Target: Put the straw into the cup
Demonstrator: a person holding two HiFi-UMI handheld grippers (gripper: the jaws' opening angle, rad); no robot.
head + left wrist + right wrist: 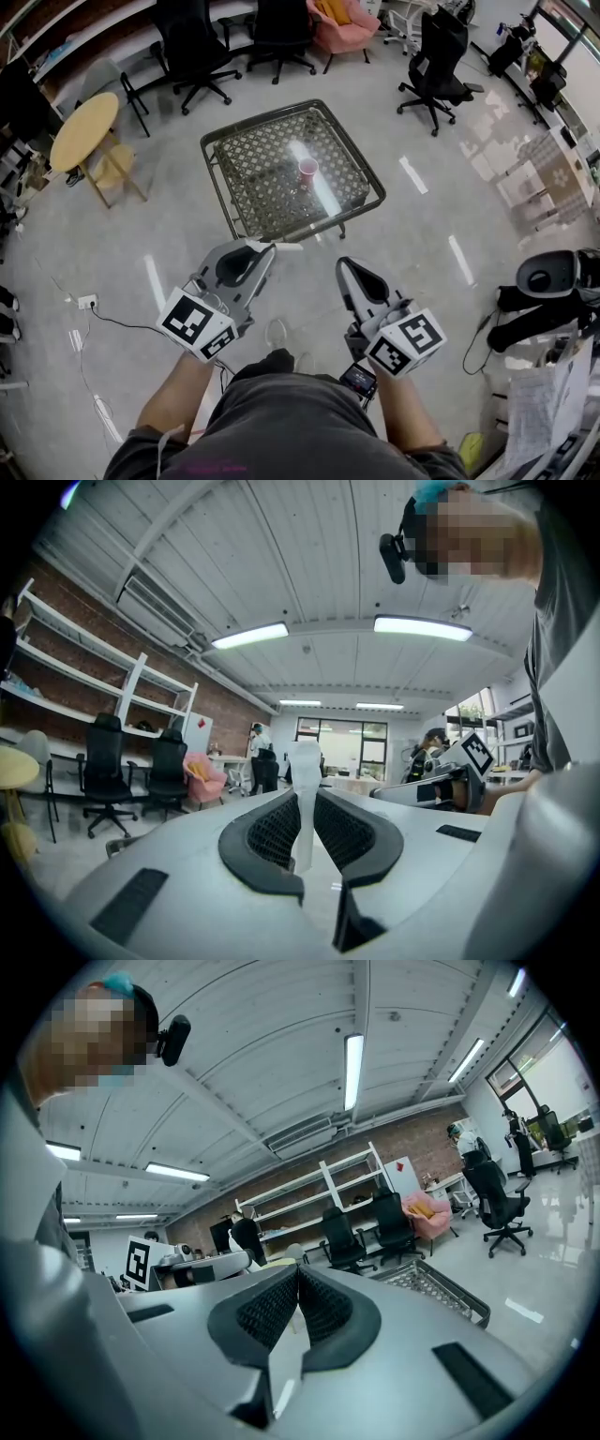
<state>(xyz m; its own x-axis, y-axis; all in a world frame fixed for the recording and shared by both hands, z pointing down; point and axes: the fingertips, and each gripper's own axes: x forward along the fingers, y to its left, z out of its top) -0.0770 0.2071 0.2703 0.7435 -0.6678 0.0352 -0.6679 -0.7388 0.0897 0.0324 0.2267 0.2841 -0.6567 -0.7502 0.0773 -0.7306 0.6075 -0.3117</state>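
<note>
A small red cup (307, 170) stands near the middle of a low mesh-and-glass table (262, 120), well ahead of both grippers. My left gripper (270, 247) is shut on a white straw (289, 247) whose end pokes out past the jaw tips toward the right. In the left gripper view the straw (304, 771) stands upright, pinched between the black pads of the left gripper (305, 794). My right gripper (343, 265) is beside it, short of the table. In its own view the right gripper (297, 1271) is shut, its pads meeting with nothing between them.
A round wooden table (84, 129) stands at the left. Black office chairs (192, 47) and a pink armchair (342, 21) line the far side, and another chair (436, 52) is at the right. A power strip with cable (86, 301) lies on the floor.
</note>
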